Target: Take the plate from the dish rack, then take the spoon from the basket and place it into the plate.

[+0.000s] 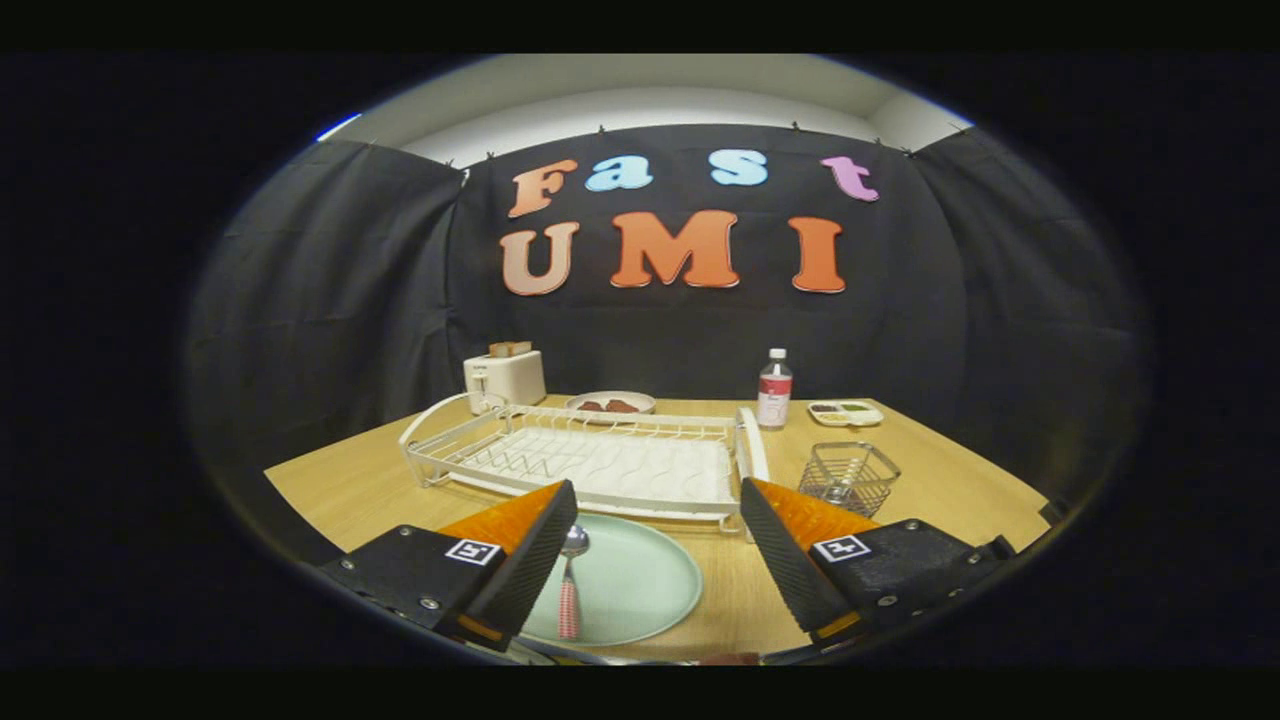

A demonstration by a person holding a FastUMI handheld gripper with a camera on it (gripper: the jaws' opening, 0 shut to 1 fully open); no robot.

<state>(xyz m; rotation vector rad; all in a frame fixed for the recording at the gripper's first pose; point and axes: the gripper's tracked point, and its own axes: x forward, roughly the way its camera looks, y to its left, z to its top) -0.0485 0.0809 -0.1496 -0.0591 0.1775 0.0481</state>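
Jaws: spread wide, gripping nothing. Gripper (660,560) hangs above the near table edge, fingers flanking the plate.

Plate (625,585): pale green, flat on the table (330,490), between the fingers and just in front of the rack. It lies off-centre, closer to the left finger.

Spoon (570,580): lies on the plate's left part, bowl toward the rack, checked handle toward the camera. It sits just beside the left finger; whether they touch cannot be told.

Rack (590,465): white wire, no dishes in it, just beyond the fingers.

Basket (850,478): wire, right of the rack, beyond the right finger. Contents unclear.

Background items: toaster (505,378), dish (610,403) with food, bottle (774,390), small tray (846,412), all along the far edge.

Step in hand, as judged: both task items appear placed, so what remains is a clean retreat. Best done by keeping the fingers apart and lifting straight up and back, so the left finger does not nudge the spoon or drag the plate.

Edges and room: the rack's front rail stands close ahead, leaving little forward travel. The plate rim nears the table's near edge, so any push toward the camera risks sliding it off. Open wood lies between plate and right finger and left of the rack.
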